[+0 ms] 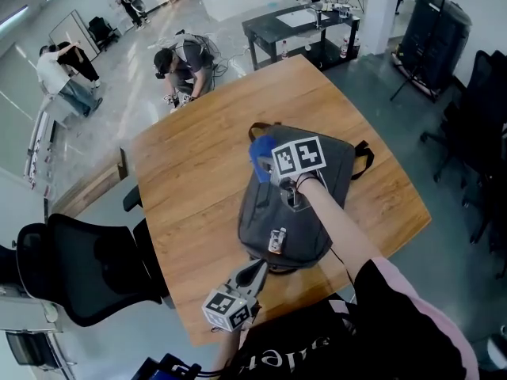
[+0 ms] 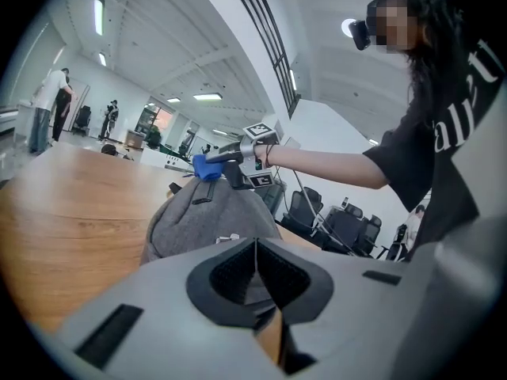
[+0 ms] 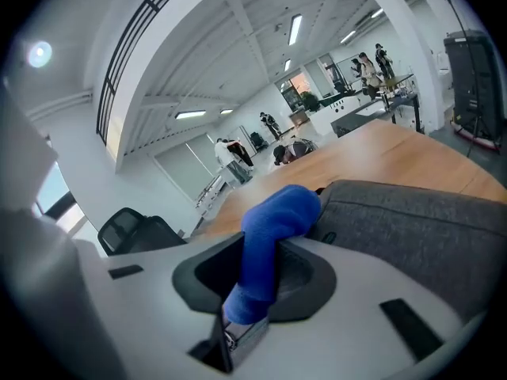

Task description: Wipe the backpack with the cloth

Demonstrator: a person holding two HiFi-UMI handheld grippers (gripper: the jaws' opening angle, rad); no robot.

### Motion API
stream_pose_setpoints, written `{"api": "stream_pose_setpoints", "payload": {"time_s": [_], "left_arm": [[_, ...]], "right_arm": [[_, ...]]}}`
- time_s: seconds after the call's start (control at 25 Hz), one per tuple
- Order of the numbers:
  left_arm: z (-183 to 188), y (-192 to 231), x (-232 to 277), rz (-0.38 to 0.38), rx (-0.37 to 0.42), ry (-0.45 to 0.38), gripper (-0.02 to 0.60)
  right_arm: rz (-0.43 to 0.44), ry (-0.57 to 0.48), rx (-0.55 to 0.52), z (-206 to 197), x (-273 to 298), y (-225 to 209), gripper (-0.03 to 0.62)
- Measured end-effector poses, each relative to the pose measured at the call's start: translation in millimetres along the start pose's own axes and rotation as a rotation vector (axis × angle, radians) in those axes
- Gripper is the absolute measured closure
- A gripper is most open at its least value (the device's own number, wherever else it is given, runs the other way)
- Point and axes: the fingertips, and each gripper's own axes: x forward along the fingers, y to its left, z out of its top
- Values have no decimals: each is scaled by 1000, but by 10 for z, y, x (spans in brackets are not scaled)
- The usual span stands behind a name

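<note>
Right gripper (image 3: 252, 287): jaws pinching a blue cloth (image 3: 273, 228), folded wad sticking out past the pads, tail hanging below them. Grip looks firm. Grey backpack (image 1: 265, 220) lies flat on the wooden table (image 1: 190, 188), zip side up, its near end towards me. The cloth sits at the far end by the top handle; it seems to rest on the fabric, but I cannot confirm contact from the right gripper view. Left gripper (image 2: 255, 269): jaws pressed together, tip at the near edge of the backpack. I cannot tell whether any fabric is caught between the pads. Judgement: a wiping stroke from the far end. To do it well, press the wad flat so cloth rather than jaw plastic rubs the bag, pull in straight overlapping passes towards me, lift over the zip pulls, and use the left gripper to stop the bag sliding. Risk: the soft bag may bunch up.
</note>
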Motion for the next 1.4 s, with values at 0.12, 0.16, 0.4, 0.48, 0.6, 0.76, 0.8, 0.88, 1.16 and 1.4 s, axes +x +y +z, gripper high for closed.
{"api": "stream_pose_setpoints", "payload": {"time_s": [0.12,0.16,0.4,0.48,0.6,0.76,0.8,0.88,1.16,1.4], "left_arm": [[-2,68,-10,12,-5,-3,580],[9,82,-1,11,-5,-5,580],[76,7,172,-31,4,-1,580],[64,-76,256,-62,4,13,580],[27,-187,370,-106,-1,36,580],[-16,-319,464,-150,5,70,580],[-13,-346,480,-157,7,72,580],[-9,-376,496,-159,9,74,580],[-41,-357,439,-130,13,65,580],[39,-281,324,-81,-2,33,580]], "right_arm": [[-3,-15,-1,-37,-214,-168,507],[-13,-16,-7,-78,-311,-254,507],[-50,-77,75,-402,-1117,-816,507],[-97,-87,85,-555,-1389,-1037,507],[-131,-99,107,-757,-1675,-1284,507],[-167,-97,157,-1014,-1886,-1483,507],[-181,-87,160,-1083,-1926,-1526,507],[-209,-56,155,-1214,-1986,-1587,507],[-139,-110,50,-704,-2082,-1192,507],[65,-165,52,185,-1461,-640,507]]}}
